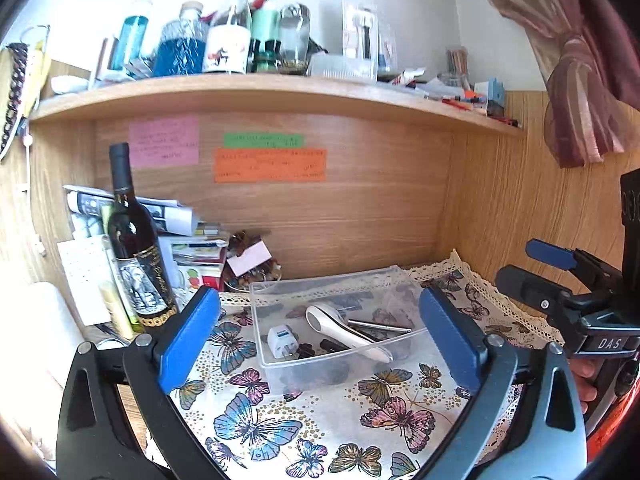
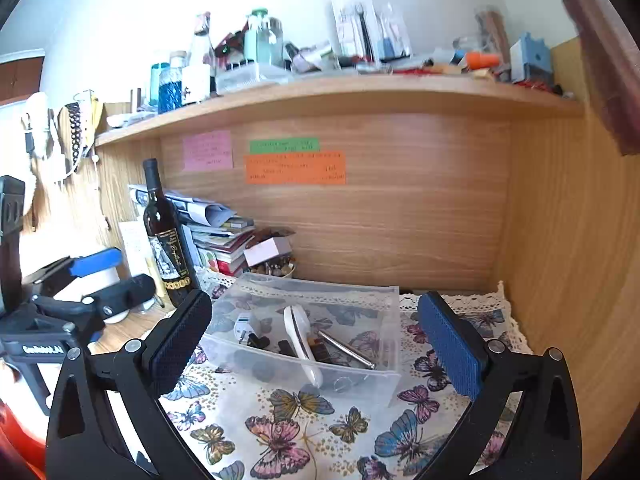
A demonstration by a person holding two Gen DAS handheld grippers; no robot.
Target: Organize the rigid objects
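Observation:
A clear plastic box (image 1: 276, 364) (image 2: 388, 384) stands on the butterfly cloth. Inside lie a white plug adapter (image 1: 282, 340) (image 2: 245, 326), a white handheld device (image 1: 344, 330) (image 2: 300, 340), a metal rod (image 1: 380, 326) (image 2: 346, 350) and small dark items. My left gripper (image 1: 320, 340) is open and empty, its blue pads either side of the box, in front of it. My right gripper (image 2: 316, 344) is open and empty, also in front of the box. Each gripper shows at the edge of the other's view (image 1: 560, 272) (image 2: 100, 276).
A dark wine bottle (image 1: 136, 248) (image 2: 164, 236) stands left of the box before a stack of books and papers (image 1: 188, 248) (image 2: 224, 232). A bowl of small stones (image 1: 252, 268) (image 2: 272, 266) sits behind the box. A cluttered shelf (image 1: 260, 92) (image 2: 340, 92) runs overhead. A wooden side wall (image 2: 560, 260) closes the right.

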